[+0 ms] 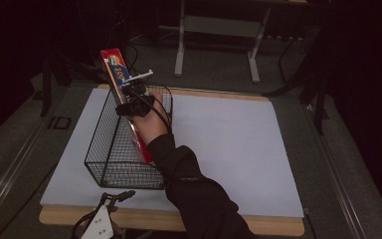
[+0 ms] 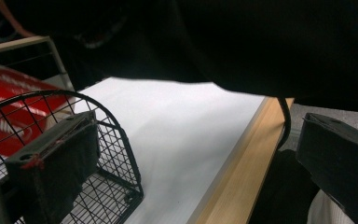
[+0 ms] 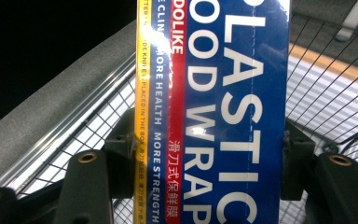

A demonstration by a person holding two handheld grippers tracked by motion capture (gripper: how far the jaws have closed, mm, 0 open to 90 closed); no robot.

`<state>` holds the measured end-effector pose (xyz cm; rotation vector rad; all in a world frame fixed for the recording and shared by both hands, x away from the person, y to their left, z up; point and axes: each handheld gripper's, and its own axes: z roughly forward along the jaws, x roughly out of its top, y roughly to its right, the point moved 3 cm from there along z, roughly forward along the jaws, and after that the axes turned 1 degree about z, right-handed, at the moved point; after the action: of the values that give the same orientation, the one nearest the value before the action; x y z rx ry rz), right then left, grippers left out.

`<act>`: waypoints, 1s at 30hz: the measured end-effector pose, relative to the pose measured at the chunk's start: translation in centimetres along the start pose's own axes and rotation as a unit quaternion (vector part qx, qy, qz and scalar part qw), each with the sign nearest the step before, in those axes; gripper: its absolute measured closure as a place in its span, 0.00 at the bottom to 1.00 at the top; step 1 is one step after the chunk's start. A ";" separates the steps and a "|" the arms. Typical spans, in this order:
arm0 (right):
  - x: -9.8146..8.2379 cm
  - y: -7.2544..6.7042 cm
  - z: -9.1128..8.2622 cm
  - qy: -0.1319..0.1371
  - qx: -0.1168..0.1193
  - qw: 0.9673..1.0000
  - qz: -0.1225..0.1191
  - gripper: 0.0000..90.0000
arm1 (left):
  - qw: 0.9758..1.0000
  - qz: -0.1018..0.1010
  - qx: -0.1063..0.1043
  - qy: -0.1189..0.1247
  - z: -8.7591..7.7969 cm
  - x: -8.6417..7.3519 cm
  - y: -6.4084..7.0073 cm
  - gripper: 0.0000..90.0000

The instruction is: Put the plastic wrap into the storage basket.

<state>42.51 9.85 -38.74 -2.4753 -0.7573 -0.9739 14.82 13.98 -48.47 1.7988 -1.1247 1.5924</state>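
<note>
**Wrap box going into basket**

Our right gripper (image 1: 132, 97) pinches the plastic wrap box (image 3: 214, 112), tilted with its low end inside the wire basket (image 1: 102, 144). We'd lower it slowly, clearing the rim. Left gripper (image 2: 186, 154), jaws spread, idles at the table (image 1: 229, 144) edge.

Overhead view; two close gripper views

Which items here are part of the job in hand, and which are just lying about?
In play: plastic food wrap box, clamped in the right claw; black wire basket it stands in.
Idle: left claw, open at the table's near edge; metal stand beyond.
</note>
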 end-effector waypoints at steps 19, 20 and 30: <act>-3.5 0.5 3.0 -0.030 -0.012 0.999 0.009 0.44 | 1.000 -0.001 -0.001 -0.002 0.1 0.0 0.0 0.00; -3.6 0.6 3.1 -0.034 -0.014 0.999 0.011 0.44 | 1.000 -0.001 -0.001 -0.002 0.1 0.0 0.0 0.00; -4.9 1.6 4.0 -0.053 -0.021 0.998 0.025 0.44 | 1.000 -0.001 -0.002 -0.002 0.1 0.0 0.0 0.00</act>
<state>42.52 9.00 -45.21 -2.5860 -0.7111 -0.8559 14.87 13.88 -48.53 1.8011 -1.1283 1.5844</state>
